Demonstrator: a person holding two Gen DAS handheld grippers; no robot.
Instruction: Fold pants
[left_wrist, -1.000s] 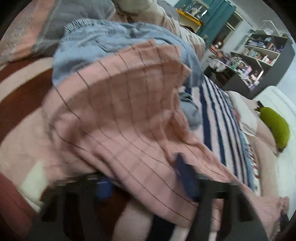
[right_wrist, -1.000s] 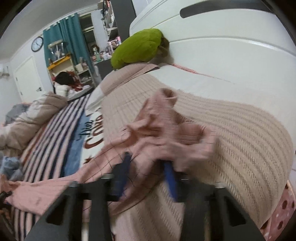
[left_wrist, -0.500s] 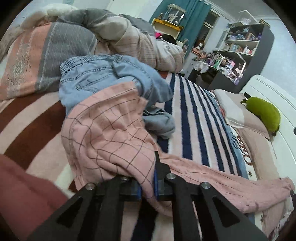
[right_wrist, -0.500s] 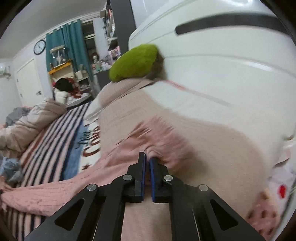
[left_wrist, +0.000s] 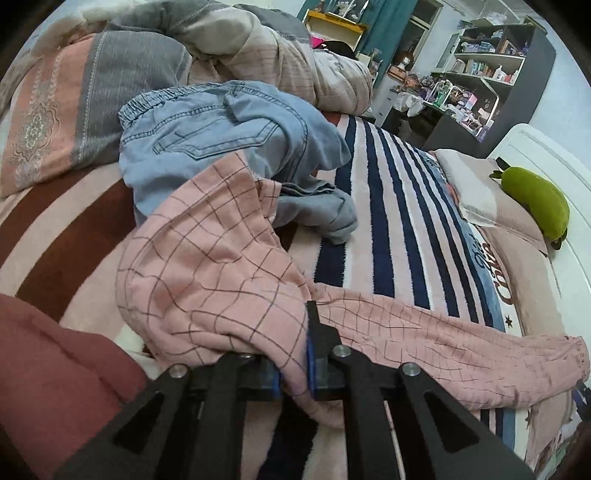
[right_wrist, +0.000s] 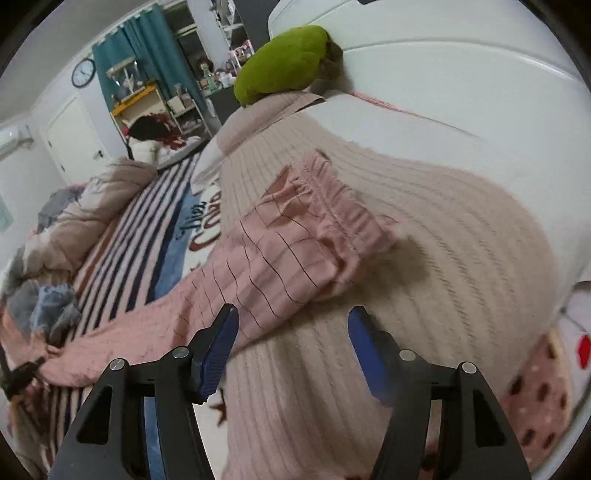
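Centrally, we see the pink checked pants stretched across the striped blanket, their elastic waistband lying on the ribbed beige pillow. We note the left gripper pinching a fold of pants, while the right gripper is opening just near of the waistband, nothing between its jaws; blue jeans lie beyond.

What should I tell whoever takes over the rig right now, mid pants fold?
Left claw: shut on the pink checked pants.
Right claw: jaws opening, nothing between them; the pants' gathered end lies loose on the ribbed beige pillow just ahead.
Pants stretch along the striped blanket; one end is bunched against the blue jeans.
Done: pants laid out lengthwise, roughly.
Left: smooth them, then all folds.
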